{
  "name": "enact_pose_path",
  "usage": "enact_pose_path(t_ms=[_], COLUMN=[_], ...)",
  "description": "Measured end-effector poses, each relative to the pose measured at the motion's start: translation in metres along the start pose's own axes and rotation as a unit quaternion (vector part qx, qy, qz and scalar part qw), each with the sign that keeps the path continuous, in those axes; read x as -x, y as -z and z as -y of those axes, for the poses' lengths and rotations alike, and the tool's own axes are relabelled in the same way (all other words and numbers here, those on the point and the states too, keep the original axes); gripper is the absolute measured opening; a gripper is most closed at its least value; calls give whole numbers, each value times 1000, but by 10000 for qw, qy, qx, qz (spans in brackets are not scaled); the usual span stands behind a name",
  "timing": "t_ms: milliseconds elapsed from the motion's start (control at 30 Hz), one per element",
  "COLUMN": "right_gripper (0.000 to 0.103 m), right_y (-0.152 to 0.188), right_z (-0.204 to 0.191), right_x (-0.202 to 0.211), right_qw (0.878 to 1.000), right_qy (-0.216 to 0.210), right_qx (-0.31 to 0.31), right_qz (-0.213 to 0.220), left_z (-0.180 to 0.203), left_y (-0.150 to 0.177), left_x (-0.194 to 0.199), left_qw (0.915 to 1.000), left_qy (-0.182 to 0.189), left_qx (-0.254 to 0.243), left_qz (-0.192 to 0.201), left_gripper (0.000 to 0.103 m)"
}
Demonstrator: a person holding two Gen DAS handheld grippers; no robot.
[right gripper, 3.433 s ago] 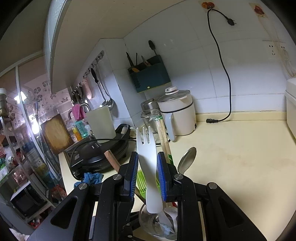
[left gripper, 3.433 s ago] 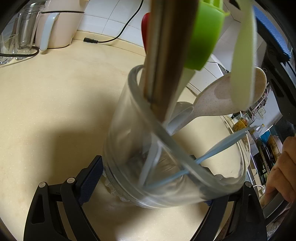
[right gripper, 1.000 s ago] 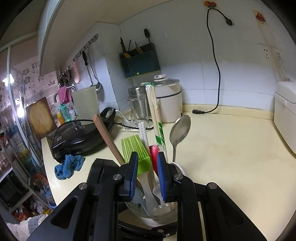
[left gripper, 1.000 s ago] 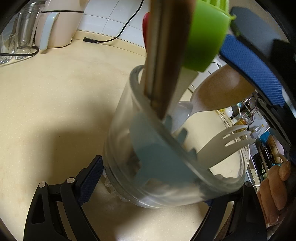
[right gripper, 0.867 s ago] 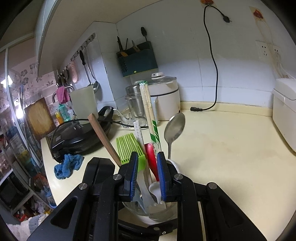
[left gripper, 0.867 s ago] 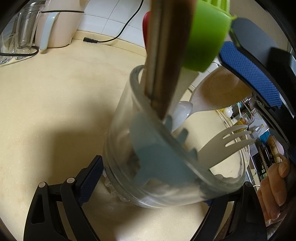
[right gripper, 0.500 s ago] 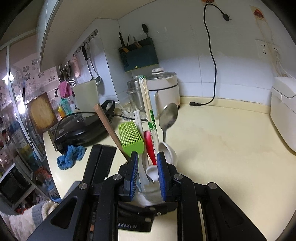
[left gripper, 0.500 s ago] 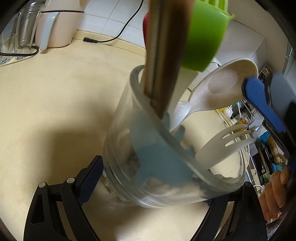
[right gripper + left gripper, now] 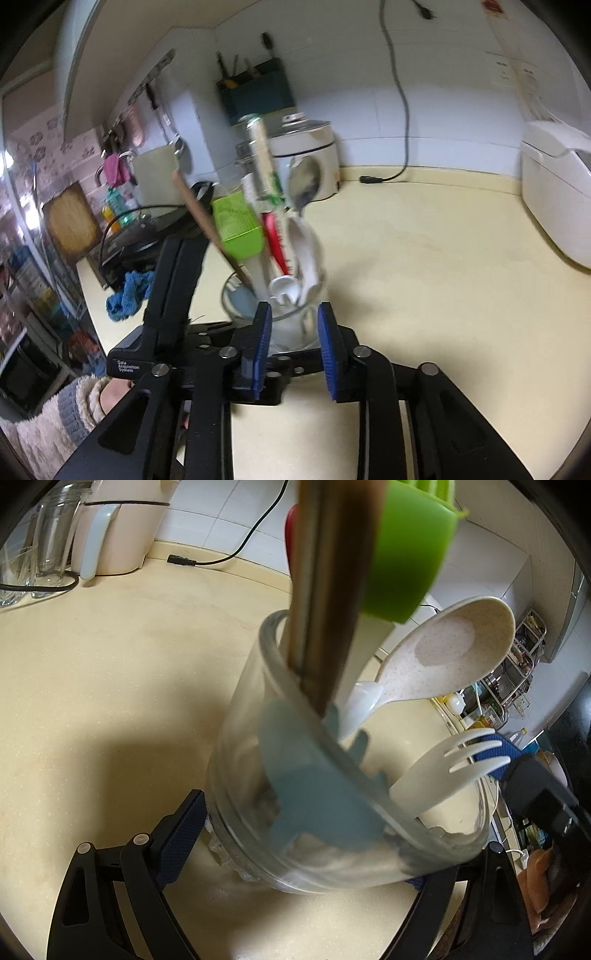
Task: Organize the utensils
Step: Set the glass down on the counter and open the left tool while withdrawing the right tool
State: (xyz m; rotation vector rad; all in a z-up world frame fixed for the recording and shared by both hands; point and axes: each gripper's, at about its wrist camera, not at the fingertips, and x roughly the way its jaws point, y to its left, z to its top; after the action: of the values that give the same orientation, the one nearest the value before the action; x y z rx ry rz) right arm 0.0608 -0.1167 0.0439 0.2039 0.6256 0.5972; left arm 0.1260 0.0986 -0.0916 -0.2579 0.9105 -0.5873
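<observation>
Glass jar (image 9: 258, 775) standing upright on the cream worktop (image 9: 92, 672), crammed with utensils: white fork (image 9: 439, 771) leaning out toward 3 o'clock in the left wrist view, speckled spoon (image 9: 443, 657) tipped toward 1 o'clock, green brush (image 9: 406, 546) and dark wooden handle (image 9: 328, 590) rising to 12, a pale blue fork head (image 9: 314, 794) pressed against the near glass. Long axes of all of them roughly vertical, heads up, fanned outward over the rim.

Left tool (image 9: 306, 853) clamped on the jar near its base, one blue pad at 9 o'clock against the glass, the other largely hidden behind the jar at 4 o'clock. Right tool (image 9: 295, 332) empty, fingers apart with a clear gap, blurred by motion; jar lying at 12 o'clock just beyond the fingertips, seen through the gap, metal spoon (image 9: 304, 184) and paper-wrapped chopsticks (image 9: 264, 158) standing above it.

Deciding relation, by judgement: jar straight ahead of the right tool and close, while steadied by the left, so any further utensil best brought down from above along the vertical axis, into the free space near 3 o'clock of the rim.

Farther out: white cooker (image 9: 310, 147) at 12 o'clock by the wall, blue cloth (image 9: 125, 291) at 9 o'clock, white appliance (image 9: 557, 184) at 3 o'clock.
</observation>
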Motion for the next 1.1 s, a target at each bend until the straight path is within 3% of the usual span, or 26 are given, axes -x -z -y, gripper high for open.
enact_pose_path(t_ms=[133,267,367,433,600,1100], right_gripper=[40,40,40,40,40,40], right_y=[5,10,10,13,17,31], right_z=[15,19,24,30,40,48], right_x=[7,9,11,13,13,-2], right_qw=[9995,9973,9952,9948,9925,9892], right_qy=[20,730,974,1018,1219,1416], right_qx=[-321,-58,-11,-4,50,27], right_qz=[-11,-26,-3,18,5,-373], left_z=[2,4,7,17,40,80], left_y=[0,2,2,4,9,29], left_x=[0,0,-1,-6,-16,-21], left_qw=[10000,10000,9999,9992,9956,9906], left_qy=[-2,-15,-89,-215,-600,-1110], left_qx=[1,9,-103,-320,-708,-775], left_qz=[2,12,5,-63,-147,-171], left_gripper=[92,92,93,99,100,100])
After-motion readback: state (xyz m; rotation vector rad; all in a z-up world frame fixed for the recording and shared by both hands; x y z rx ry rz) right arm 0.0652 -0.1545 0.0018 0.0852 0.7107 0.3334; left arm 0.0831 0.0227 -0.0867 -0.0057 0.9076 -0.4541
